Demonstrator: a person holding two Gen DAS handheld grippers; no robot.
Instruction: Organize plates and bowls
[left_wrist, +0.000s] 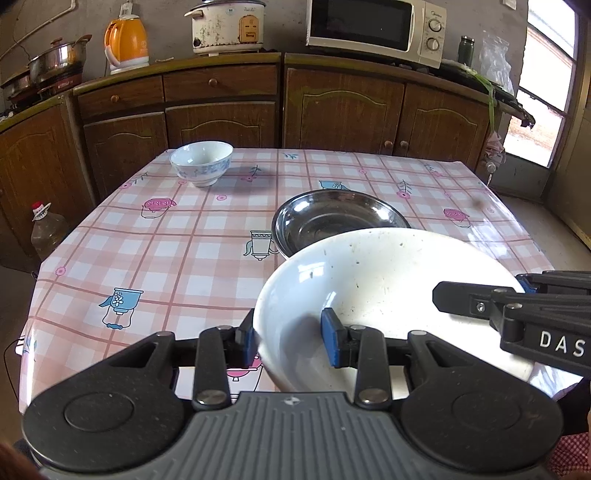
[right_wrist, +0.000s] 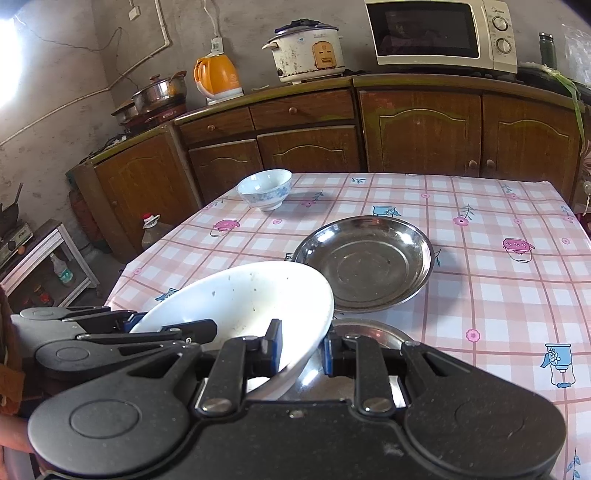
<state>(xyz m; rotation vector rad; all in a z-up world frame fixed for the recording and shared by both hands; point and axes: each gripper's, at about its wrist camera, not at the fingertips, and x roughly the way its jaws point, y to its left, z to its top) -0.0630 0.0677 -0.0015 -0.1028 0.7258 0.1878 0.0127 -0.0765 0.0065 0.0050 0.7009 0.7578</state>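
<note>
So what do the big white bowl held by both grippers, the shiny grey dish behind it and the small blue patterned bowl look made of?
Big white bowl: probably glazed ceramic or enamel, glossy with window glare and dark specks. Shiny grey dish: metal, likely stainless steel, with mirror-like reflections. Small blue patterned bowl: apparently glazed porcelain, white with a blue printed pattern.

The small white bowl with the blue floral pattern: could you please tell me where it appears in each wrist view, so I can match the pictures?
Left wrist view: the small white bowl with the blue floral pattern stands upper left, at the table's far edge.
Right wrist view: the same bowl sits upper centre-left, again at the far edge.
Shared landmark: the round stainless steel plate lies right of and nearer than it.
</note>
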